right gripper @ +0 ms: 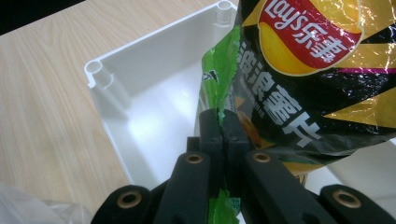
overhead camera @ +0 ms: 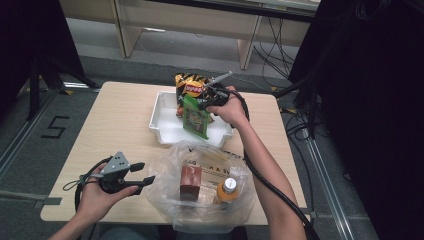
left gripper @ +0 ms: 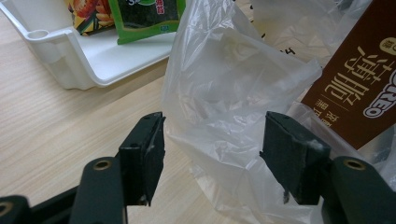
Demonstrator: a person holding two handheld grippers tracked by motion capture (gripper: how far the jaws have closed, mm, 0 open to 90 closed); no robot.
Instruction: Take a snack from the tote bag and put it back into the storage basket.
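**My right fingers grip the green packet over the tray**

On the table [overhead camera: 120,125], the white tray [overhead camera: 162,107] holds a crisp bag [right gripper: 322,65]. My right gripper [right gripper: 223,126] is clamped on the green packet [overhead camera: 196,117], held upright above the tray, touching the crisp bag. My left gripper [left gripper: 210,149], fingers wide, straddles the plastic bag [left gripper: 224,93] edge without pressing it.

Bare table [overhead camera: 120,125] left of tray [overhead camera: 160,120], plastic bag [overhead camera: 200,185] blocks front
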